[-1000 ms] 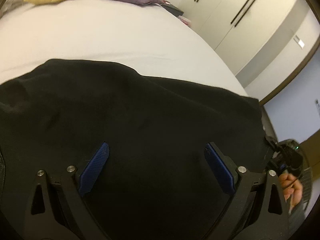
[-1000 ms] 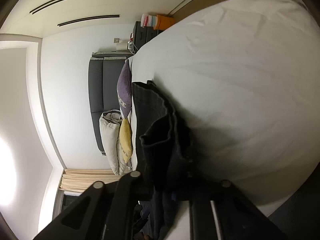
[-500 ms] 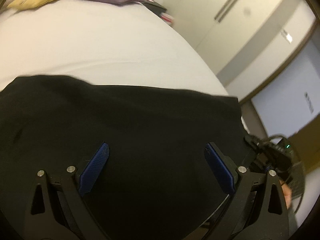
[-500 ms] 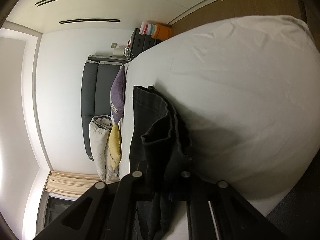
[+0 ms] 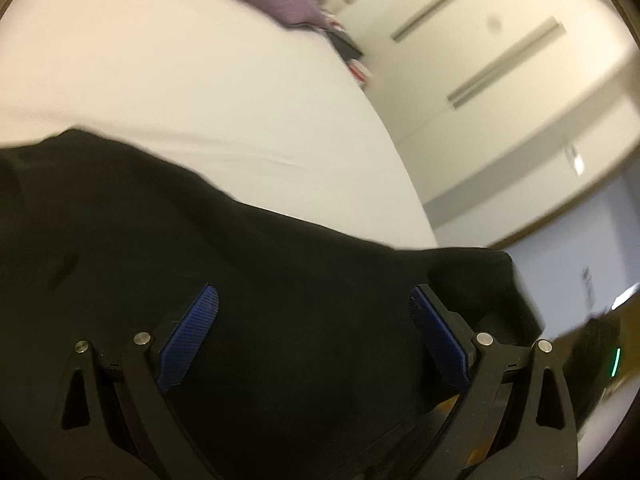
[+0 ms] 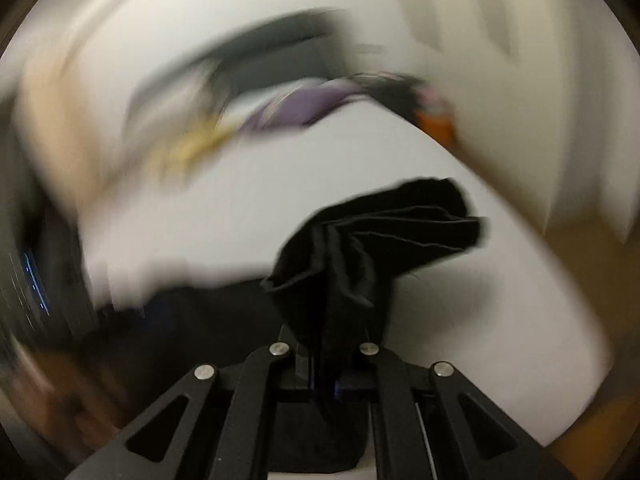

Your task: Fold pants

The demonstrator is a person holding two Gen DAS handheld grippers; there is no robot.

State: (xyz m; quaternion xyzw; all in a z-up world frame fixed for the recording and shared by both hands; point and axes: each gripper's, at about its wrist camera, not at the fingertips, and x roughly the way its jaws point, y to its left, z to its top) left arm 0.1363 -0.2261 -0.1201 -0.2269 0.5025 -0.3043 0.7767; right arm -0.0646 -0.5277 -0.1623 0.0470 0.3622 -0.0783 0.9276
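Right gripper [image 6: 325,364] pinching bunched black pants [image 6: 372,240] — left gripper [image 5: 314,312] spread wide above them, over the white bed [image 5: 180,92].

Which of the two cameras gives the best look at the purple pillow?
The left wrist view: the purple pillow lies at the far end of the bed, slightly blurred but with its outline and pale pattern visible. In the right wrist view the pillow is only a purple smear from motion blur.

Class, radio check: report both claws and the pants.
Left claw open above pants. Right claw shut on bunched pants. White bed beneath; nothing in the way.
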